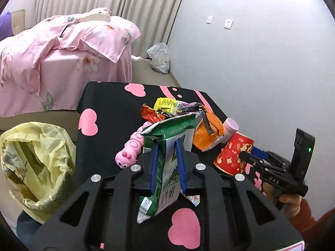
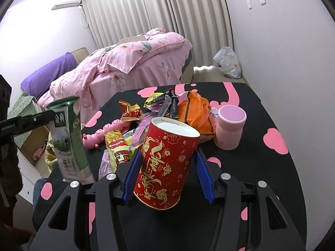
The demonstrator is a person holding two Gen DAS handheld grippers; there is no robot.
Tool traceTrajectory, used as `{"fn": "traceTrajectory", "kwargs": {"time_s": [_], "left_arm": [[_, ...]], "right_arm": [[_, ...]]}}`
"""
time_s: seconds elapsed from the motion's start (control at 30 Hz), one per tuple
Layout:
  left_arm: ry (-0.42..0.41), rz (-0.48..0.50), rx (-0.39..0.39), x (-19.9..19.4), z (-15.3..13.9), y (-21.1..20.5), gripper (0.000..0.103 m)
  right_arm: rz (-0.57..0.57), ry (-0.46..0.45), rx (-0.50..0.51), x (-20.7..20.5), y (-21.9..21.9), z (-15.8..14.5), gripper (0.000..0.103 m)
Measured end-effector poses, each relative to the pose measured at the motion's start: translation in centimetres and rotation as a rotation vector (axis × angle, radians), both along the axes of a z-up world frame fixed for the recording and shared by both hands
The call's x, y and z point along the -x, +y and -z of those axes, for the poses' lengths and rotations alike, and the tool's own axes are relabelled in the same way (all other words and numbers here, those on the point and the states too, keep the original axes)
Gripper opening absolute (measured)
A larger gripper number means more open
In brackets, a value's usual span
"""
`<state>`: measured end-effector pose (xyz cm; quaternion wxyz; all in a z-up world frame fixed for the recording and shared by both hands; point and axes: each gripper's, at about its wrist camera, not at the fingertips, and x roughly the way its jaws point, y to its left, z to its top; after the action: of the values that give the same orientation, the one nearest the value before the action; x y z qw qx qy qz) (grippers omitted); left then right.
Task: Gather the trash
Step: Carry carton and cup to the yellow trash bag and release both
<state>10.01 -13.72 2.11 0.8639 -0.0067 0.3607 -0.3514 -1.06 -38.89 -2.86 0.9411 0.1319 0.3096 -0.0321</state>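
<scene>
Pinching the green milk carton [image 1: 161, 167] across its flattened middle, your left gripper [image 1: 166, 167] holds it lifted above the black heart-print table [image 1: 117, 104], with the yellow-lined bin [image 1: 35, 167] to its left; it looks empty and light, its card walls soft, so grip gently or it buckles and slips; your right gripper [image 2: 167, 175] clasps the red paper tube [image 2: 167, 163] by its sides, tilted; judged stiff but slick, so hold mid-body; loose wrappers [image 2: 134, 113] lie behind.

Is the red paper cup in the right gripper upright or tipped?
Tipped. The red paper cup leans between the right gripper's blue pads, its open mouth facing up and away.
</scene>
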Motion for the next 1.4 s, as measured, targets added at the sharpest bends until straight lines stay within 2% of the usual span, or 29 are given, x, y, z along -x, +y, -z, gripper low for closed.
{"fn": "traceTrajectory", "kwargs": {"time_s": [0.3, 0.53, 0.7, 0.8, 0.97, 1.07, 1.23, 1.33, 1.4], "left_arm": [[-0.012, -0.036, 0.013, 0.3, 0.6, 1.0, 0.015], [-0.104, -0.059, 0.009, 1.3, -0.9, 1.3, 0.015], [-0.150, -0.098, 0.025, 1.1, -1.9, 2.8, 0.015], [-0.196, -0.176, 0.040, 0.2, -3.3, 5.6, 0.015], [-0.279, -0.365, 0.062, -1.5, -5.4, 12.2, 0.015], [-0.294, -0.481, 0.081, -2.9, -5.6, 16.7, 0.015], [-0.273, -0.641, 0.115, -4.6, -3.6, 22.6, 0.015], [-0.233, -0.665, 0.171, -5.6, -2.2, 24.8, 0.015], [-0.205, -0.677, 0.168, -6.4, -0.8, 25.8, 0.015]], "right_arm": [[-0.008, -0.002, 0.009, 0.0, 0.4, -0.3, 0.050], [-0.011, -0.014, 0.015, -0.1, 0.6, -0.8, 0.050], [-0.043, -0.057, 0.057, -0.9, 1.7, -2.9, 0.050], [-0.089, -0.092, 0.095, -2.2, 3.1, -4.7, 0.050], [-0.268, -0.162, 0.122, -6.1, 8.1, -7.6, 0.050], [-0.395, -0.186, 0.147, -9.2, 12.3, -8.2, 0.050], [-0.608, -0.170, 0.140, -15.0, 19.3, -7.8, 0.050], [-0.728, -0.129, 0.095, -18.7, 23.2, -6.5, 0.049], [-0.770, -0.089, 0.073, -20.4, 24.8, -5.3, 0.050]]}}
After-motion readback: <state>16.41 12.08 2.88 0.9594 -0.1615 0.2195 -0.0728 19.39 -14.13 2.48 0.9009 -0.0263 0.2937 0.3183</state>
